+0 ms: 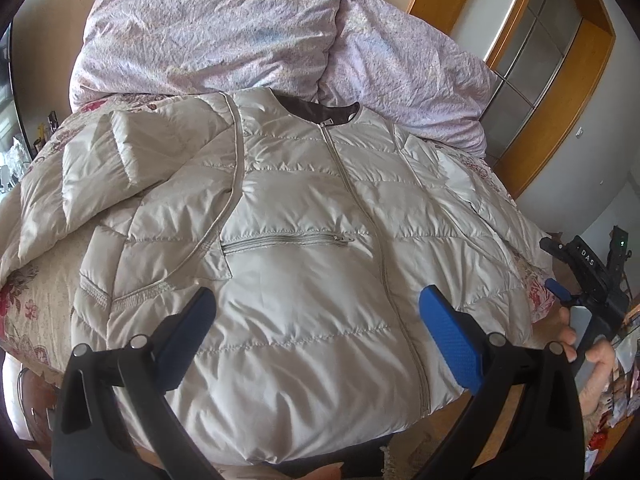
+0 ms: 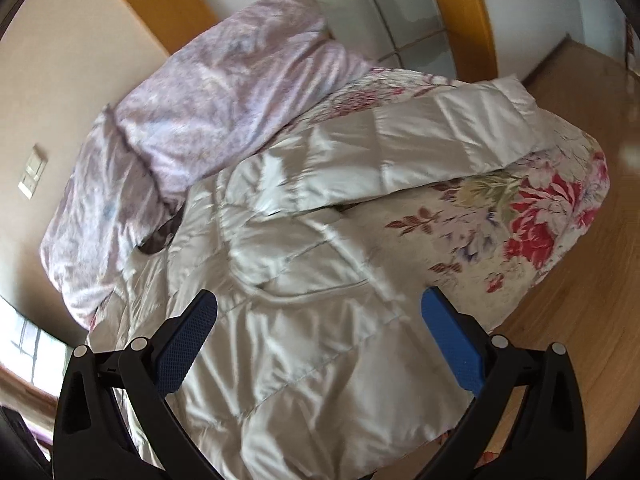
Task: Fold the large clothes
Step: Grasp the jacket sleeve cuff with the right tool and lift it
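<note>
A pale beige quilted jacket (image 1: 296, 216) lies front-up and zipped on the bed, collar away from me. Its left sleeve (image 1: 100, 168) is bent back over the shoulder; the other sleeve (image 2: 420, 132) stretches out across the floral cover. My left gripper (image 1: 318, 300) hovers open above the jacket's lower front, nothing between its blue pads (image 1: 448, 336). My right gripper (image 2: 320, 308) is open over the jacket's (image 2: 304, 288) right side, holding nothing. In the left wrist view it appears as the right gripper (image 1: 560, 292) at the bed's right edge, in a person's hand (image 1: 588, 344).
A floral bedcover (image 2: 532, 216) lies under the jacket. A crumpled lilac duvet (image 1: 224, 28) is piled at the head of the bed. Wooden-framed glass doors (image 1: 540, 52) stand beyond, wooden floor (image 2: 572, 320) lies right of the bed, and clutter sits at the far right edge (image 1: 624, 372).
</note>
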Demonstrator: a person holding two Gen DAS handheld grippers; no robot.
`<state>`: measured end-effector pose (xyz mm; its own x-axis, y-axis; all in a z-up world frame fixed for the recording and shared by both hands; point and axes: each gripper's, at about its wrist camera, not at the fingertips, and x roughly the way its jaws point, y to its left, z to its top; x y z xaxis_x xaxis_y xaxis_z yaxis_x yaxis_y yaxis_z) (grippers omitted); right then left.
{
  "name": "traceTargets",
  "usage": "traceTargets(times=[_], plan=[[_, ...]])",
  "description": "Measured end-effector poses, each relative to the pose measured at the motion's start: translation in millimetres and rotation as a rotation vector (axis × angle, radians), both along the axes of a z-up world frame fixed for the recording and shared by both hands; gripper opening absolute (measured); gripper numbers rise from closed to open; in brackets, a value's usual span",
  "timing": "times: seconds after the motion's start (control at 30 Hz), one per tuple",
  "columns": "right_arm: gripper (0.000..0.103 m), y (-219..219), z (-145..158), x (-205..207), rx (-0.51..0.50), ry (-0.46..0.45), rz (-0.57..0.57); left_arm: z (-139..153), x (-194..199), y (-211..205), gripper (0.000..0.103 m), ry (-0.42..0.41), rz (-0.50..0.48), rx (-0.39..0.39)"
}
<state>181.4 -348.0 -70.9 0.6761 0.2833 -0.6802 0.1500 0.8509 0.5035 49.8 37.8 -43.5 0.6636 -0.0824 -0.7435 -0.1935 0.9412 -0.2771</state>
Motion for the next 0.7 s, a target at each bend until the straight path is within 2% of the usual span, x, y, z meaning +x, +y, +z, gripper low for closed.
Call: traceTargets(times=[0.07, 0.1, 0.17, 0.2, 0.27, 0.37, 0.5, 0.63, 0.7], plan=[[0.102, -28, -13, 17, 0.058, 0.043, -0.065, -6, 9, 4, 0.101, 0.013, -0.022, -0.038], [0.097, -46, -20, 26, 0.093, 0.063, -0.105, -10, 12, 5, 0.101, 0.02, -0.036, -0.06], [0.095, -76, -33, 40, 0.142, 0.1, -0.178, -16, 19, 6, 0.101, 0.028, -0.063, -0.092], [0.088, -91, -39, 46, 0.173, 0.111, -0.213, -18, 23, 6, 0.101, 0.031, -0.073, -0.095], [0.082, -117, -51, 55, 0.22, 0.14, -0.282, -23, 29, 6, 0.101, 0.046, -0.078, -0.094], [0.066, -149, -67, 66, 0.275, 0.167, -0.374, -30, 39, 9, 0.101, 0.067, -0.083, -0.107], [0.056, -170, -83, 77, 0.351, 0.175, -0.405, -39, 48, 12, 0.101, 0.091, -0.092, -0.113], [0.055, -177, -84, 87, 0.345, 0.153, -0.425, -42, 57, 12, 0.1, 0.092, -0.105, -0.104], [0.049, -180, -85, 95, 0.334, 0.146, -0.435, -41, 59, 12, 0.1, 0.071, -0.105, -0.092]])
